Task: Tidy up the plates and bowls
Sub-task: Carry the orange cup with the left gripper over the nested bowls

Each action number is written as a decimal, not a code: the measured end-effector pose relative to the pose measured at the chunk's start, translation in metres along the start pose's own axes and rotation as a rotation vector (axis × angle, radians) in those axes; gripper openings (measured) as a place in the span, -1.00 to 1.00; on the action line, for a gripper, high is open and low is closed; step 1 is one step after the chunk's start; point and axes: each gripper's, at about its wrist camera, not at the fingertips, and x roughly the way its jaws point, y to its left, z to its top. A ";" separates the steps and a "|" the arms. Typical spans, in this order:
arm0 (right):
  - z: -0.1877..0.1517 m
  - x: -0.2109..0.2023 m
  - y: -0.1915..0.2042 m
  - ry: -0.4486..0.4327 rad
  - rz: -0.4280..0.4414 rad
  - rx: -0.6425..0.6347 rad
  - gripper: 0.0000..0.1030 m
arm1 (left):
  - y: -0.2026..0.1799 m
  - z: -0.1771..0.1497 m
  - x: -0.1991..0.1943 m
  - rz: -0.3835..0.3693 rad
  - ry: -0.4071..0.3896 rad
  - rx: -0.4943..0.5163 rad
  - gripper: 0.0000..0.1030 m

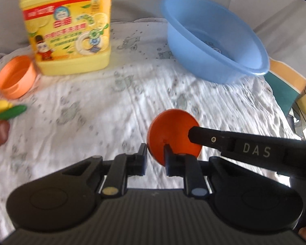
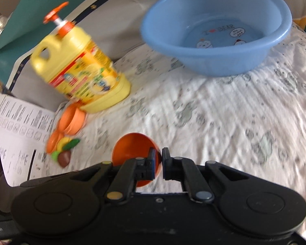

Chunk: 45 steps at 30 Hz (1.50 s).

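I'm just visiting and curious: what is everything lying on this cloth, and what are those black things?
Basin: one, blue, far side of the cloth.
Soap jug: one, yellow with orange pump, far left.
Cup: one, light orange, beside the jug.
Toy food: small pile, mixed colours, left edge.
Cloth: one, white, printed, under everything.
Papers: printed sheets, far left.
Bowl: one, dark orange, held by both grippers.
Left gripper: black, shut on the bowl's rim.
Right gripper: black, shut on the bowl's rim.
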 end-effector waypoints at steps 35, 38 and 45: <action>-0.166 -0.134 0.051 0.079 0.038 -0.099 -0.87 | -0.001 -0.176 -0.146 -0.019 0.003 -0.037 -0.68; -0.172 -0.136 0.048 0.094 0.038 -0.097 -0.87 | -0.004 -0.184 -0.146 -0.016 0.012 -0.029 -0.68; -0.182 -0.134 0.040 0.136 0.030 -0.084 -0.87 | -0.009 -0.196 -0.141 -0.010 0.044 -0.013 -0.67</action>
